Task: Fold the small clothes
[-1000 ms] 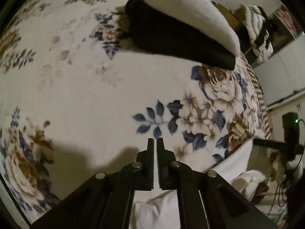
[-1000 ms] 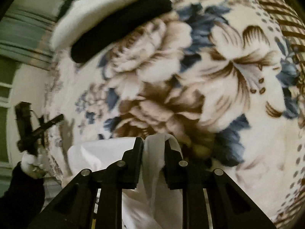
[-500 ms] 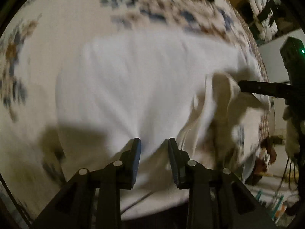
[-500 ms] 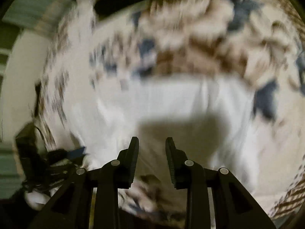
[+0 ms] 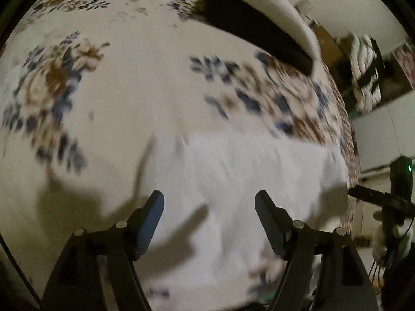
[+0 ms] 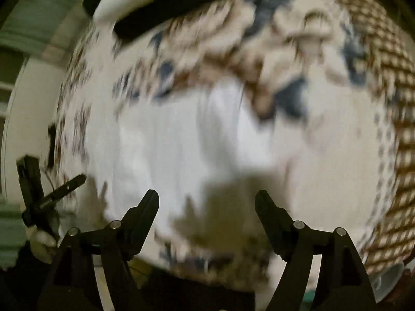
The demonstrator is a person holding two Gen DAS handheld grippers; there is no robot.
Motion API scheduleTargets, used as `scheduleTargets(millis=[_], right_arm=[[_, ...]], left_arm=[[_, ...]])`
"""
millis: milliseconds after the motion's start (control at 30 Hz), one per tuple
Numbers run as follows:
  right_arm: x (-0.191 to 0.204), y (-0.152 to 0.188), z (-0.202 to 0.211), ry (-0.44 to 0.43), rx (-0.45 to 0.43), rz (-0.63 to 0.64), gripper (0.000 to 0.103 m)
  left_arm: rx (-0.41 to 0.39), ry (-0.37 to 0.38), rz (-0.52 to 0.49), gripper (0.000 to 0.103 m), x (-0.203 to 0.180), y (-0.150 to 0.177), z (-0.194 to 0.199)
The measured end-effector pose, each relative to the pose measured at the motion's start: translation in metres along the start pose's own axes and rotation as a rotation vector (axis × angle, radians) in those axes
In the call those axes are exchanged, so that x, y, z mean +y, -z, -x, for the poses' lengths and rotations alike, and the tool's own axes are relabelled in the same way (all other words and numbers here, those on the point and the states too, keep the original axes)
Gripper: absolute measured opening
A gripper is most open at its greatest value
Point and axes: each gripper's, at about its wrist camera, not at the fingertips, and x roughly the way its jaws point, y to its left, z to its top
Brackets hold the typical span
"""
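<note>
A small white garment [image 5: 241, 171] lies spread flat on the flowered bedspread [image 5: 124, 83]; it also shows in the right wrist view [image 6: 181, 150]. My left gripper [image 5: 209, 204] is open wide and empty, just above the garment's near edge. My right gripper [image 6: 207, 202] is open wide and empty, above the garment's near right part. Both views are blurred by motion. The right gripper's body [image 5: 376, 199] shows at the left view's right edge, and the left gripper [image 6: 52, 197] shows at the right view's left edge.
A stack of a black folded piece [image 5: 254, 28] under a white one [image 5: 269, 2] lies at the far side of the bed; it also shows in the right wrist view [image 6: 171, 2]. A cluttered shelf [image 5: 363, 72] stands beyond the bed's right edge.
Both grippers have let go of the white garment and opened wide. The garment went from held and hanging to lying spread on the bed. Both grippers have drawn back from it.
</note>
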Motion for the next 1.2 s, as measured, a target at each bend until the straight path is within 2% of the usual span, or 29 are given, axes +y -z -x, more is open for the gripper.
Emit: scheduleTargets(millis=[100,167,233,267,300,333,400,467,567,600,667,733,800,833,867,900,933,1000,1033,1067,1100,1133,1200], right_arm=[[-0.012,-0.038,-0.012,0.012,-0.067,-0.011,0.079],[-0.022,-0.055,-0.034,-0.010,-0.027,-0.006,0.083],[-0.030,-0.065,-0.063,-0.047,0.048,0.011,0.082],[-0.034,-0.067,-0.074,-0.079,0.078,0.011,0.080],[-0.037,-0.067,-0.080,-0.103,0.084,0.011,0.057],[-0.037,-0.063,-0.081,-0.112,0.072,0.015,0.035],[-0.037,-0.058,-0.080,-0.154,0.040,0.010,0.021],[-0.035,-0.057,-0.074,-0.177,0.016,-0.021,0.017],[-0.055,-0.057,-0.066,-0.278,-0.019,-0.202,0.017],[-0.064,-0.057,-0.065,-0.282,-0.027,-0.251,0.017],[-0.081,-0.057,-0.068,-0.267,-0.022,-0.318,0.017],[-0.087,-0.059,-0.078,-0.252,0.029,-0.335,0.035],[-0.090,-0.061,-0.078,-0.245,0.046,-0.328,0.054],[-0.089,-0.062,-0.075,-0.243,0.040,-0.308,0.064],[-0.087,-0.062,-0.073,-0.251,0.037,-0.284,0.070],[-0.086,-0.062,-0.073,-0.264,0.048,-0.264,0.079],[-0.083,-0.064,-0.076,-0.278,0.062,-0.246,0.081],[-0.076,-0.063,-0.091,-0.274,0.096,-0.210,0.081],[-0.074,-0.062,-0.094,-0.270,0.094,-0.199,0.079],[-0.074,-0.062,-0.093,-0.260,0.073,-0.186,0.071],[-0.069,-0.061,-0.091,-0.251,0.038,-0.171,0.019],[-0.061,-0.061,-0.088,-0.255,0.019,-0.150,0.016],[-0.047,-0.059,-0.081,-0.221,-0.019,-0.129,0.016]], left_arm=[[0.042,0.005,-0.008,0.071,0.014,-0.021,-0.040],[0.079,0.015,-0.030,0.072,0.020,-0.029,-0.063],[0.061,0.054,-0.051,0.071,0.021,-0.031,-0.066],[0.054,0.063,-0.060,0.067,0.021,-0.031,-0.063],[0.037,0.064,-0.085,0.056,0.018,-0.030,-0.060],[0.030,0.058,-0.104,0.034,0.017,-0.030,-0.056],[0.020,0.058,-0.134,0.030,0.010,-0.032,-0.052],[0.019,0.050,-0.152,0.027,0.004,-0.037,-0.051],[0.021,0.052,-0.167,0.027,0.002,-0.051,-0.053],[0.024,0.065,-0.163,0.027,0.000,-0.059,-0.057],[0.064,0.084,-0.150,0.029,0.000,-0.070,-0.070],[0.109,0.111,-0.107,0.034,0.008,-0.075,-0.077],[0.118,0.185,-0.034,0.043,0.023,-0.075,-0.073],[0.120,0.242,0.004,0.058,0.030,-0.073,-0.071],[0.118,0.287,0.033,0.066,0.035,-0.070,-0.071],[0.112,0.310,0.051,0.068,0.037,-0.068,-0.071],[0.114,0.311,0.056,0.068,0.036,-0.065,-0.074],[0.108,0.263,0.017,0.067,0.026,-0.064,-0.077],[0.094,0.226,-0.020,0.066,0.017,-0.063,-0.076],[0.086,0.190,-0.053,0.047,0.010,-0.062,-0.075],[0.065,0.150,-0.096,0.027,0.001,-0.060,-0.071],[0.058,0.139,-0.117,0.025,-0.004,-0.060,-0.069],[0.022,0.114,-0.152,0.025,-0.013,-0.057,-0.053]])
